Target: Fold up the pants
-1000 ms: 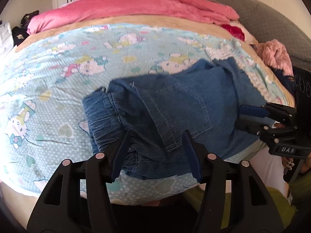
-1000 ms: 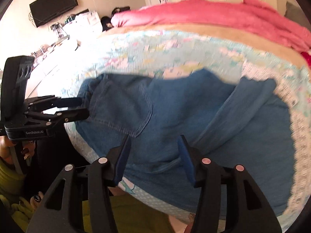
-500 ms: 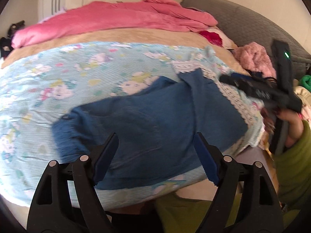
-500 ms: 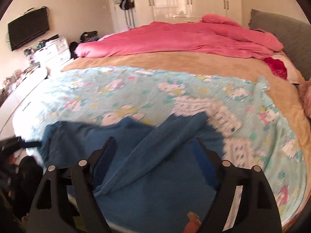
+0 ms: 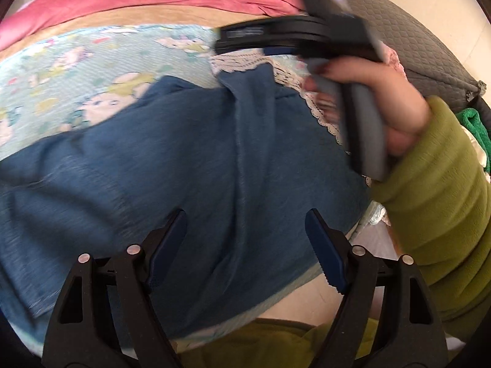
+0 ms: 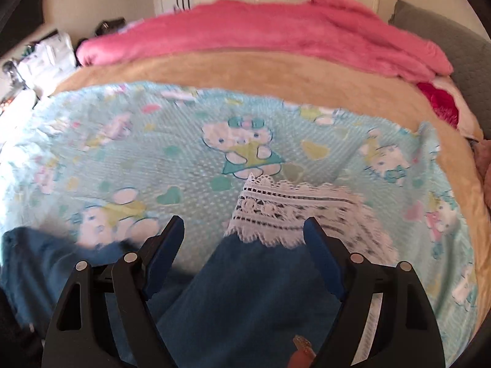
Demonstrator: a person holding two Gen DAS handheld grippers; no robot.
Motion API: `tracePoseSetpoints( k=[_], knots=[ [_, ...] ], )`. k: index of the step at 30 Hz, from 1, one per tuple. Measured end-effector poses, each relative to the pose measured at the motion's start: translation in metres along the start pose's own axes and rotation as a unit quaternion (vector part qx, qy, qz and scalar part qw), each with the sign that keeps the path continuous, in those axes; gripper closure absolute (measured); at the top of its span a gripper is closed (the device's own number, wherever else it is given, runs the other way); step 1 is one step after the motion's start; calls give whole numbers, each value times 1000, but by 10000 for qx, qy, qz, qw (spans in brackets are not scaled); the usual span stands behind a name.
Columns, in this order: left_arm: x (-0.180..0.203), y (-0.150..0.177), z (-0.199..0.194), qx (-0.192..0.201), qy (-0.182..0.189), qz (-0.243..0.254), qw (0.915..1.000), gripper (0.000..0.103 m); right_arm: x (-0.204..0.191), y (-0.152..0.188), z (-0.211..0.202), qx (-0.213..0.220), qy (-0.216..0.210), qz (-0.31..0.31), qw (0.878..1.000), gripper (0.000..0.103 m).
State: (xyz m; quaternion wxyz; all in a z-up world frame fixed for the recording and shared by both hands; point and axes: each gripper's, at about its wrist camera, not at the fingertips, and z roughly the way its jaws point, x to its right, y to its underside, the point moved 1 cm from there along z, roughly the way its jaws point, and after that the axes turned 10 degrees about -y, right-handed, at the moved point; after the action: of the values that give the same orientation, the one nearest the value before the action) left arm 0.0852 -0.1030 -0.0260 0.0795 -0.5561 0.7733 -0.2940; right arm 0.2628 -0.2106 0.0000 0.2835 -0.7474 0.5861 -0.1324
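Observation:
Blue denim pants (image 5: pixel 190 165) with white lace hems (image 6: pixel 285 211) lie spread on the light blue cartoon-print sheet (image 6: pixel 184 159) near the bed's front edge. My left gripper (image 5: pixel 245 239) is open and empty, hovering over the middle of the pants. My right gripper (image 6: pixel 244 245) is open and empty above the lace hem of one leg (image 6: pixel 245 291); it also shows in the left wrist view (image 5: pixel 276 38), held in a hand with a green sleeve, over the far leg end.
A pink duvet (image 6: pixel 260 33) and a tan blanket (image 6: pixel 230 70) cover the far half of the bed. A grey headboard cushion (image 5: pixel 414 40) stands at the right. Cluttered drawers (image 6: pixel 46 58) sit at the far left.
Both grippers let go of the pants and opened wide. The right gripper moved forward to the lace leg end. The left gripper swung right, over the spread pants.

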Motion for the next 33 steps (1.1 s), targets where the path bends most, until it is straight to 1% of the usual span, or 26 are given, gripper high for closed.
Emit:
tracePoseSetpoints(
  k=[1,2,3,4,6,7,9,10,11,12,16,23,25,28,33],
  knots=[
    [1,-2,3,29,-3,-9,10000,46,0,-2,8,-67,69,38,9999,24],
    [1,-4,6,61,-18,-41,10000,50,0,-4,18,-127,78,66,9999,24],
    [0,-5,9,79,-34,-88,9999,62,-1,-6,26,-161,84,69,9998,24],
    [0,-5,13,82,-54,-103,9999,74,-1,-9,35,-201,186,36,9996,24],
    [-1,-3,16,83,-167,-48,9998,86,2,-12,51,-280,417,4,9987,24],
    [-1,-2,17,95,-190,-13,9998,88,4,-13,55,-297,474,10,9984,27],
    [-3,-1,16,102,-143,-31,9998,88,12,-15,59,-228,483,77,9985,62],
    [-3,0,15,105,-129,-35,9999,88,15,-16,58,-157,505,111,9985,71],
    [-4,1,14,109,-129,-28,9999,88,20,-17,53,-57,409,167,9990,85],
    [-4,1,13,127,-138,6,9998,88,23,-17,48,14,305,212,9993,93],
    [-2,3,12,176,-210,108,9996,88,31,-13,15,392,159,211,9989,94],
    [6,6,7,235,-373,197,9988,88,64,6,-51,829,-74,600,9947,94],
    [5,8,4,257,-497,275,9981,103,75,14,-71,954,-84,726,9928,94],
    [5,10,-4,354,-631,387,9966,103,87,31,-98,1112,-177,946,9891,94],
    [-5,9,-22,474,-598,351,9965,103,97,71,-143,1237,-319,1152,9851,94]
  ],
)
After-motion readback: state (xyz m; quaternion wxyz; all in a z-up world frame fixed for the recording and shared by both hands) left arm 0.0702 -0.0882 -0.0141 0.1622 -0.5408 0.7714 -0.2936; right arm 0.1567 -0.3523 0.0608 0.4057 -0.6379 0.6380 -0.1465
